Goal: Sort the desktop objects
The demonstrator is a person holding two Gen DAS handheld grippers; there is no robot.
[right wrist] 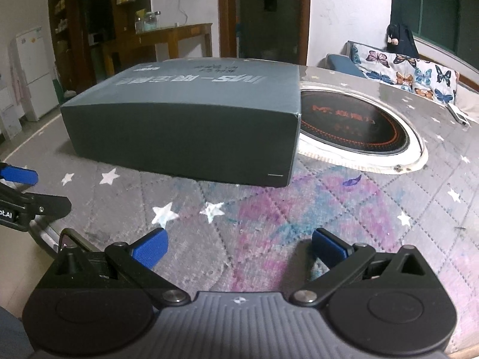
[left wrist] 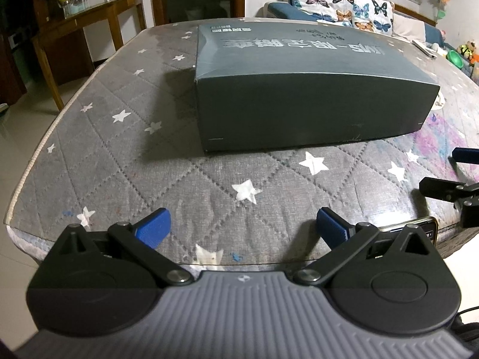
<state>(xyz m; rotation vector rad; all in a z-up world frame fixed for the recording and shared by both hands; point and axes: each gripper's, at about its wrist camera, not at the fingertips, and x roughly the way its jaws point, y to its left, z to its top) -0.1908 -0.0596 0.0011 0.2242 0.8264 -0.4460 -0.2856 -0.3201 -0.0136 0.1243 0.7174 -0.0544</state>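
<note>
A large dark grey box with pale lettering on its lid lies flat in the middle of the round table; the right wrist view shows the same box from its other near corner. My left gripper hovers open over the table's near edge, short of the box, nothing between its blue fingers. My right gripper is open too, empty, above the pink-stained part of the cloth. A phone lies at the table edge between the two grippers, partly hidden behind the left gripper; its corner shows by the right one.
The table carries a grey quilted star-print cloth under clear plastic. A round black induction hob is set in the centre, partly under the box. A white remote lies far right. A sofa with butterfly cushions stands behind.
</note>
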